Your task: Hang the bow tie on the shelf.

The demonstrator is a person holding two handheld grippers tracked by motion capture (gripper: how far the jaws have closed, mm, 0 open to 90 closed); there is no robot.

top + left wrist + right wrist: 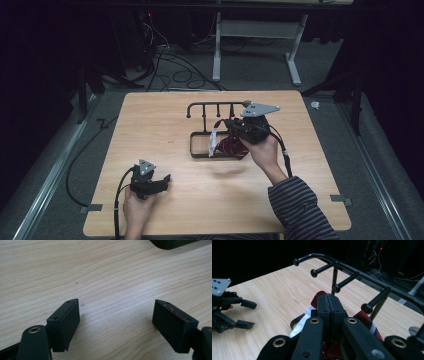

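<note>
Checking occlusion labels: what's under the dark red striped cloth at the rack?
The dark red striped cloth, pinched in the right gripper, hangs over the black metal peg rack's base frame. Bare wooden table shows inside the frame. Whatever lies directly beneath the cloth is covered.

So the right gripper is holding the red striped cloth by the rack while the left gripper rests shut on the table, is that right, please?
Not quite: the left gripper is open, its fingers wide apart in the left gripper view. The right gripper does hold the red striped cloth by the rack.

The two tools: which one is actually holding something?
The right tool, up by the black peg rack: its jaws are shut on the dark red striped cloth. The left tool hangs open over bare wood.
</note>
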